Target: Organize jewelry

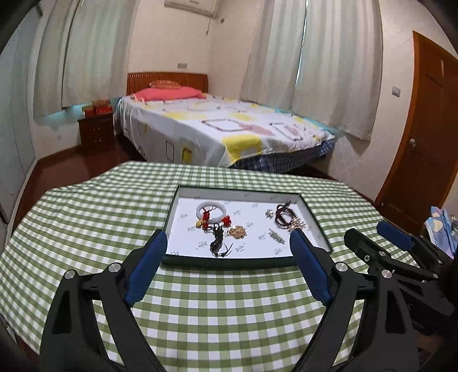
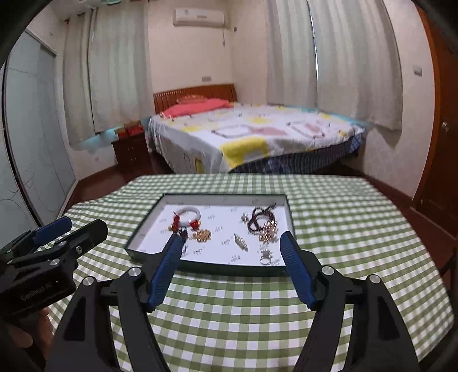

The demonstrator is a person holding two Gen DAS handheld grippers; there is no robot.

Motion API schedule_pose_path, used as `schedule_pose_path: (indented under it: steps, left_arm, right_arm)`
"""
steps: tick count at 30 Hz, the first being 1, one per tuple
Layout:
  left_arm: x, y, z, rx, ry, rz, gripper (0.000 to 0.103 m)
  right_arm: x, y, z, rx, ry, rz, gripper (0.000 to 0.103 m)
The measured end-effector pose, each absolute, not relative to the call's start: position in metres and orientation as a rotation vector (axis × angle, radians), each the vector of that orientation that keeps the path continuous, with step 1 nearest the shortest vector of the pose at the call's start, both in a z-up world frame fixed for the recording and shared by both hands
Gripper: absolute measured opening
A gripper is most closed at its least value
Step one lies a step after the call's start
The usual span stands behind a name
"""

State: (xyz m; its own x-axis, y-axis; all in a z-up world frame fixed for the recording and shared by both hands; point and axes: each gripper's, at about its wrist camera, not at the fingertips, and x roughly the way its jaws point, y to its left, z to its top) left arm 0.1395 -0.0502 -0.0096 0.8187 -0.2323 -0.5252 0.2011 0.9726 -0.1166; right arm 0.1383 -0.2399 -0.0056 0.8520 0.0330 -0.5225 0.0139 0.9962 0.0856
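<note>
Nearest the cameras, the left gripper (image 1: 229,240) is held with its blue-padded fingers spread wide and nothing between them, low over a green-and-white checked tablecloth (image 1: 86,217). The right gripper (image 2: 230,243) is likewise spread and empty; its left finger (image 2: 169,257) covers part of a dark cord in that view. Each gripper is seen from the side at the edge of the other's view, partly cut off.

Just beyond the fingertips, a shallow dark-rimmed tray (image 1: 229,261) with a white printed lining is set on the cloth. The jewelry lies inside it: a white bangle (image 1: 211,211) with red tassels at the far left, a gold chain cluster (image 1: 237,231) near the middle, a black knotted cord (image 1: 217,243) toward the near rim, dark beaded bracelets (image 1: 283,217) at the far right, and a silver ring (image 2: 265,255) near the right front. The smaller silver pieces are too blurred to be identified.

Farther off, a bed (image 1: 223,131) with a patterned sheet and a pink pillow, a dark nightstand (image 1: 96,131), pale curtains (image 1: 329,65), a wall air conditioner (image 2: 199,16) and a wooden door (image 1: 426,123) are seen.
</note>
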Motion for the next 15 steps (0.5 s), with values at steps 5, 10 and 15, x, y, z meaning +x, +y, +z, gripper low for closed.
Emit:
schedule_pose_path:
  steps: [5,10,15]
  left_arm:
    - [0.119,-0.053,0.008,-0.042,0.518,-0.238,0.086]
    - [0.106,-0.054,0.015,-0.037,0.491,-0.243,0.088]
    - [0.101,-0.053,0.015,-0.035,0.481,-0.235,0.09]
  right_arm:
    - [0.119,-0.24,0.009,0.074,0.515,0.001,0.069]
    - [0.108,-0.241,0.013,0.074,0.499,-0.01,0.069]
    - [0.104,-0.239,0.016,0.066,0.491,-0.012,0.069]
